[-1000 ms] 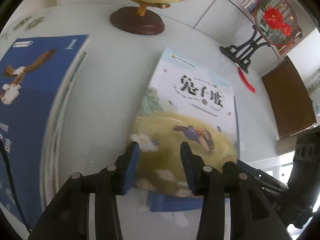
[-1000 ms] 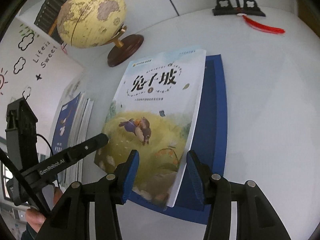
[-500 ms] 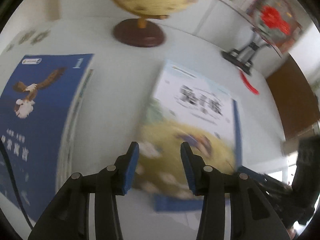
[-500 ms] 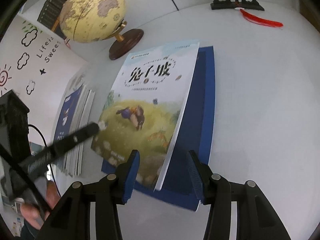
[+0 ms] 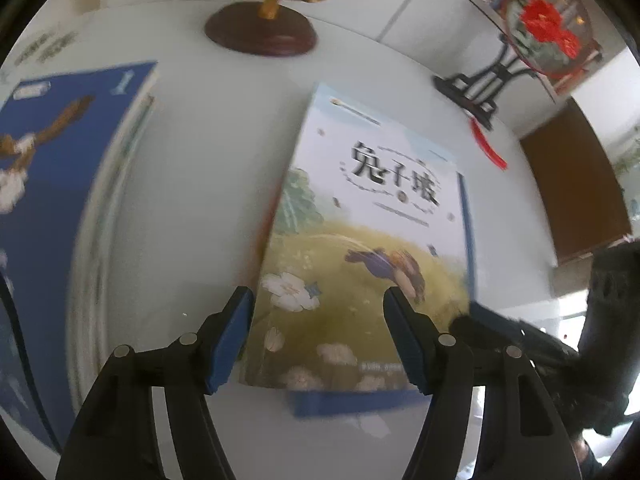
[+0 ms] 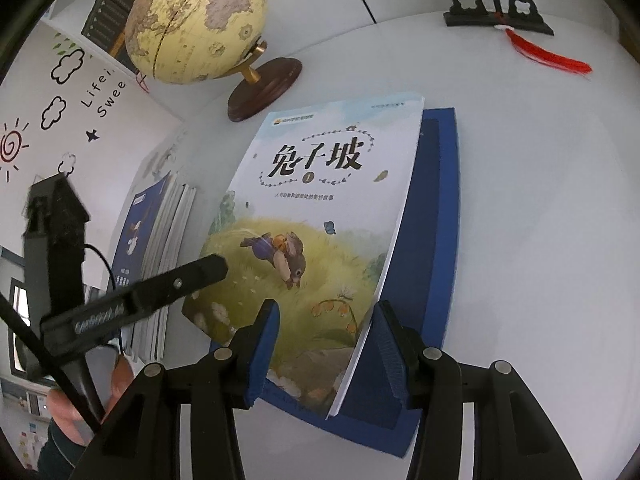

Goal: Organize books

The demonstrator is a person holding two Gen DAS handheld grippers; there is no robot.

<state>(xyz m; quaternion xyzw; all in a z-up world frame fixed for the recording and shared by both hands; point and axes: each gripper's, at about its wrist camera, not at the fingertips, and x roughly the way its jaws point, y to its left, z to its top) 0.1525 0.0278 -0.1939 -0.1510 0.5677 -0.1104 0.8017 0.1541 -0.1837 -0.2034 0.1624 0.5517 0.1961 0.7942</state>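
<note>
With the rabbit book [image 6: 316,216] lying askew on the blue book [image 6: 434,248] at frame centre and the stack [image 5: 60,208] at left not yet joined, sorting appears incomplete; the left gripper [image 5: 320,336] is opening, the right gripper [image 6: 324,354] released, both empty.

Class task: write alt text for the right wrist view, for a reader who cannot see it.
A picture book with a rabbit on its cover lies on a larger blue book on a white table, with the right gripper open above their near edge. A globe stands behind; the left gripper reaches in beside a book stack.
</note>
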